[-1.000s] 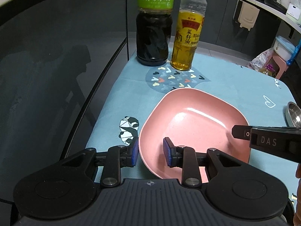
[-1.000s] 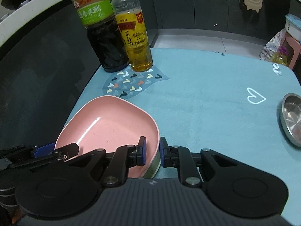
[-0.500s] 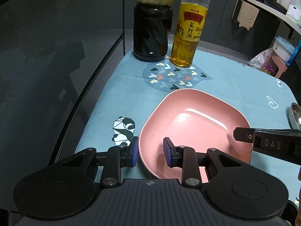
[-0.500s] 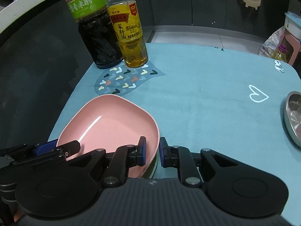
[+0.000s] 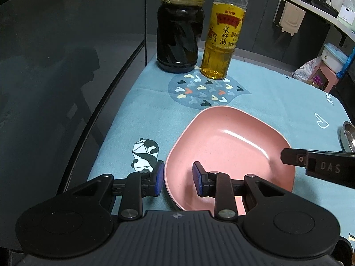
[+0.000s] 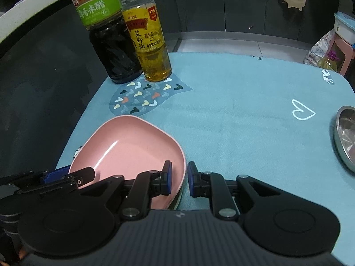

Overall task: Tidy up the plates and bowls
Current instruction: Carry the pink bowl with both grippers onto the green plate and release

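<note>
A pink square plate (image 5: 230,146) lies low over the blue cloth, and a greenish rim shows under its near right edge in the right wrist view. My left gripper (image 5: 178,177) is shut on the plate's left wall, one pad outside and one inside. My right gripper (image 6: 179,177) is shut on the right rim of the pink plate (image 6: 133,146). Each view also shows the other gripper's fingers (image 5: 295,159) (image 6: 84,175) at the opposite rim. A steel bowl (image 6: 346,137) sits at the far right.
A dark vinegar bottle (image 5: 177,37) and a yellow oil bottle (image 5: 221,44) stand at the table's back left. The table's left edge runs along a dark glass panel (image 5: 66,77). Blue cloth (image 6: 244,119) stretches between the plate and the steel bowl (image 5: 348,135).
The left view has drawn back slightly from the bottles. The plate keeps its place between both pairs of jaws, and neither grip has changed.
</note>
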A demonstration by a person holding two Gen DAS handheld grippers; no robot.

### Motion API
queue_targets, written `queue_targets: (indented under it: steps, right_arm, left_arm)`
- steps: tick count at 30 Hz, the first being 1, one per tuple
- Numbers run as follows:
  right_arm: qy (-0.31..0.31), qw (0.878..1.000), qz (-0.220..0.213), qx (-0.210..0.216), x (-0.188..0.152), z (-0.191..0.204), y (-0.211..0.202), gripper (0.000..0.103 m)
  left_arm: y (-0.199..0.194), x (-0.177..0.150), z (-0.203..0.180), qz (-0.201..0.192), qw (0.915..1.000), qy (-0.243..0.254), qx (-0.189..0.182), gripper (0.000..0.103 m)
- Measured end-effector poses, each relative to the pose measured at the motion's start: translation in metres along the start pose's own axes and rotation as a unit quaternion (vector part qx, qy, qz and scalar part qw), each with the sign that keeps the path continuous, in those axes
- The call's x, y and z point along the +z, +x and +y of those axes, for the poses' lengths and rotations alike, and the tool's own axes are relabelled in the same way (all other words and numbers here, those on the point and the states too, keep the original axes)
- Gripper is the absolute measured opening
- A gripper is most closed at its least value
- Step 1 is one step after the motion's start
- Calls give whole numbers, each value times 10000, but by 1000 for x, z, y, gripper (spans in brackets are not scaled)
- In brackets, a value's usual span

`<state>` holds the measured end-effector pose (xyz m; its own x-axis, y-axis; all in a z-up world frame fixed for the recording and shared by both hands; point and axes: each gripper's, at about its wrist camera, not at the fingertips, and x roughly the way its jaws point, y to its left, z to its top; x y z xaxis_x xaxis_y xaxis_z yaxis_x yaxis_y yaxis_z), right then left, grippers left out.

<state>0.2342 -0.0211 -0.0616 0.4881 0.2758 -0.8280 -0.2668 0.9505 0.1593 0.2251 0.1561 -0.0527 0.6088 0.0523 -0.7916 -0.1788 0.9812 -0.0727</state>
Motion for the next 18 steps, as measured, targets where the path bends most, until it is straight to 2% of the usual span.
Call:
queue_targets:
  steps: [9,18]
  right_arm:
    - [9,10000,-92,35,-1,-4,-16,12]
    - [2,9994,-325,114,-8,-13,-43,18]
  left_arm:
    - [-15,2,-8,-108,9996,152,230,27]
    - [-35,7,-20,-49,9997,56,217,27]
